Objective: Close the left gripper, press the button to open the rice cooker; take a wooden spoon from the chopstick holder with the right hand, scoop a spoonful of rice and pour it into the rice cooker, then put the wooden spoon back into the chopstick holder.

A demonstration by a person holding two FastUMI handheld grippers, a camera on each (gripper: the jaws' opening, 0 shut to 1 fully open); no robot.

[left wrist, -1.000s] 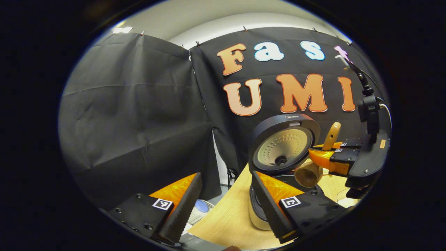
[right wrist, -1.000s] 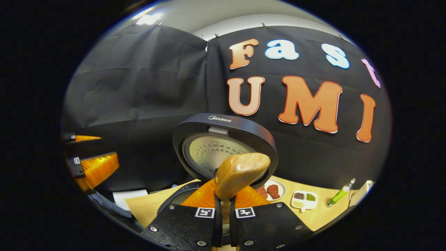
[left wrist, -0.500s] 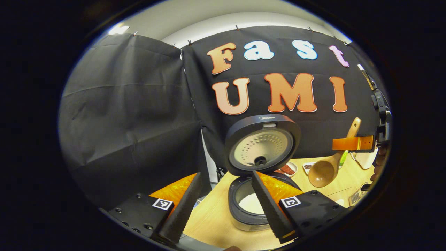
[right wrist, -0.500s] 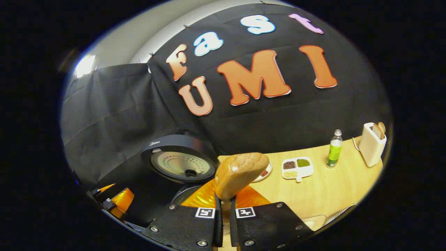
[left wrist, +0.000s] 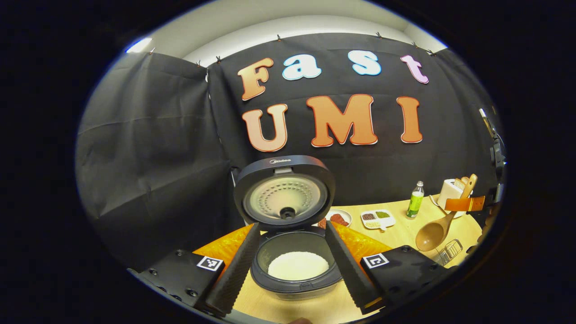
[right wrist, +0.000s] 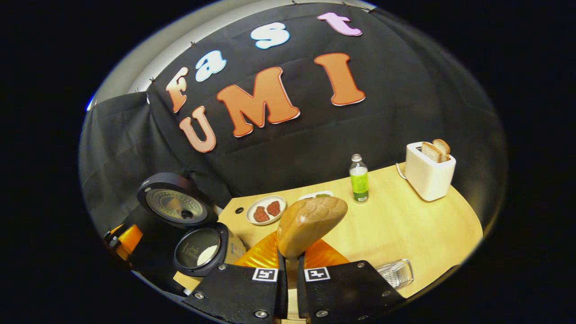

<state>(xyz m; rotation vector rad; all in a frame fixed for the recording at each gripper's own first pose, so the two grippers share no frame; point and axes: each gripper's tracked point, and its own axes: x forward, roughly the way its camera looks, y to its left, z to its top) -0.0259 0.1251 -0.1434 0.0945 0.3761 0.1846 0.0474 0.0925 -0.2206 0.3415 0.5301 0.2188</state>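
The rice cooker [left wrist: 292, 270] stands open on the wooden table, its lid [left wrist: 284, 193] upright and white rice in the pot. My left gripper [left wrist: 290, 270] is open, its fingers framing the cooker from the near side without touching it. Far right in the left gripper view, my right gripper [left wrist: 465, 204] is shut on the wooden spoon [left wrist: 433, 233], whose bowl hangs down above the table. In the right gripper view the spoon's bowl [right wrist: 310, 222] rises between the shut fingers of my right gripper [right wrist: 290, 270]. The cooker [right wrist: 198, 246] lies low at the left there.
A wire holder [right wrist: 396, 273] sits near the table's front edge, also close under the spoon [left wrist: 450, 250]. Behind are a plate of red food [right wrist: 266, 210], a divided dish [left wrist: 378, 218], a green bottle [right wrist: 359, 177] and a white toaster [right wrist: 429, 171] with toast.
The right gripper has carried the spoon away from the cooker, rightward across the table. The left gripper view has swung until the open cooker sits centred between its fingers.
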